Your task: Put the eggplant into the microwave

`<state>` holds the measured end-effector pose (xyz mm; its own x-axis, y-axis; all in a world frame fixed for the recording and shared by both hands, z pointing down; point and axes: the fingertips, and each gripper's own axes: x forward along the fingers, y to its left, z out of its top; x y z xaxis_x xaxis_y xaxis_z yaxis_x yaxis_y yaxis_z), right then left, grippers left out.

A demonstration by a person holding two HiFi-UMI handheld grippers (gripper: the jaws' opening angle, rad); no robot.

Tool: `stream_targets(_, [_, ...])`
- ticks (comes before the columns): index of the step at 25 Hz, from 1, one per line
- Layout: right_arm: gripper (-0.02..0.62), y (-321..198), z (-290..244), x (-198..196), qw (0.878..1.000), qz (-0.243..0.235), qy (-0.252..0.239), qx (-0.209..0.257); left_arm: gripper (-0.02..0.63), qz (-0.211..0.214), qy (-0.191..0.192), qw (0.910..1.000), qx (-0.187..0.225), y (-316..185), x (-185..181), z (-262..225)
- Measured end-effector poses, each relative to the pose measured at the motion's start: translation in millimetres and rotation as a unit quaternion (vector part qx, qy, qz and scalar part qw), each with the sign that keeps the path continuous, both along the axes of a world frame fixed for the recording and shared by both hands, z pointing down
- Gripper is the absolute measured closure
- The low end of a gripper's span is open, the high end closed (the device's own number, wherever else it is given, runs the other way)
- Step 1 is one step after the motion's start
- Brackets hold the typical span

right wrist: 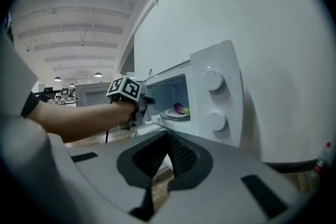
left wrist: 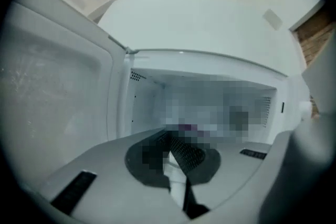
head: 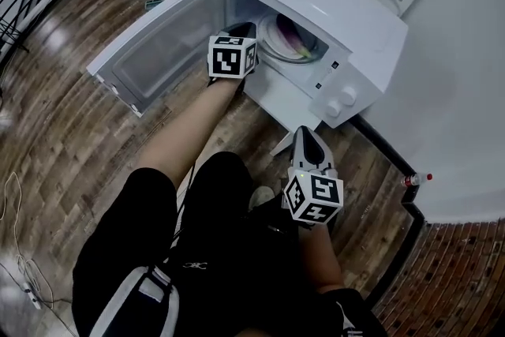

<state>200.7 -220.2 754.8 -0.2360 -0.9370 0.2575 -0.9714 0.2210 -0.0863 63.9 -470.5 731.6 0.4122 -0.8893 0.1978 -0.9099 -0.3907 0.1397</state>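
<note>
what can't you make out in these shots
Left gripper view: a mosaic patch blurs the white microwave's cavity, leaving the purple eggplant a smear.
Head view: the microwave's top edge cuts off part of the eggplant and its white plate.
Right gripper view: markings on the two round white dials are too small to read.

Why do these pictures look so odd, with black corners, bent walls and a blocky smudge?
Both gripper views are wide-angle, so corners go black and walls bow; the left gripper view is soft and bluish, with a mosaic laid over the microwave cavity afterwards; the right gripper view shows the eggplant clearly.
</note>
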Motion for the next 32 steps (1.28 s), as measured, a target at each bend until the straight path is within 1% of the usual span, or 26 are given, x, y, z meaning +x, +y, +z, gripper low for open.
stream_targets(3, [0.583,-10.8,-5.3,-8.3,1.0,-0.007,-0.004,0.008,0.606,0.051,-0.037,0.9978,0.017,36.9,-3.2,1.6])
stream_targets(5, [0.583,-17.9,-9.8,-13.8,1.0,-0.011,-0.005,0.015,0.606,0.062,-0.046,0.9965,0.03,65.7,-9.8,0.6])
stream_targets(7, [0.583,-27.0,-16.1,-19.3,1.0,-0.016,-0.007,0.025,0.607,0.064,-0.043,0.9961,0.042,94.1,-15.0,-3.7])
stream_targets(8, [0.583,-32.3,-19.9,-21.9,0.999,-0.018,-0.009,0.03,0.607,0.067,-0.034,0.9962,0.043,107.2,-15.5,-5.6])
stream_targets(10, [0.583,-43.3,-27.5,-27.3,0.999,-0.024,-0.012,0.042,0.607,0.078,-0.015,0.9962,0.036,130.2,-12.2,-6.0])
stream_targets(11, [0.583,-49.1,-31.0,-30.6,0.998,-0.028,-0.015,0.048,0.607,0.084,-0.011,0.9959,0.032,138.8,-10.1,-5.2])
stream_targets(14, [0.583,-66.0,-43.8,-40.2,0.996,-0.041,-0.018,0.071,0.607,0.093,-0.016,0.9952,0.029,149.5,-6.6,-6.8])
stream_targets(17, [0.583,-79.6,-68.4,-52.3,0.994,-0.057,-0.01,0.097,0.607,0.093,-0.022,0.9946,0.04,144.5,-3.4,-31.2])
stream_targets(20, [0.583,-88.1,-119.3,-60.1,0.992,-0.076,-0.015,0.095,0.607,0.099,-0.022,0.994,0.041,142.4,10.0,-89.4])
stream_targets(22, [0.583,-94.2,-167.8,-61.6,0.993,-0.087,-0.02,0.078,0.607,0.105,-0.037,0.9927,0.046,142.8,18.4,-150.9])
stream_targets(24, [0.583,-100.3,-229.4,-57.8,0.993,-0.09,-0.024,0.07,0.607,0.11,-0.045,0.9912,0.057,143.8,23.8,-226.6])
stream_targets(27, [0.583,-100.5,-339.8,-42.9,0.994,-0.067,-0.027,0.084,0.607,0.118,-0.031,0.991,0.054,150.4,28.8,-340.0])
stream_targets(29, [0.583,-95.0,-410.7,-36.4,0.995,-0.048,-0.03,0.086,0.607,0.116,-0.029,0.9919,0.045,156.3,28.3,-407.1])
stream_targets(32, [0.583,-78.1,-496.6,-34.6,0.996,-0.031,-0.028,0.08,0.607,0.105,-0.027,0.9936,0.033,167.9,24.6,-484.0])
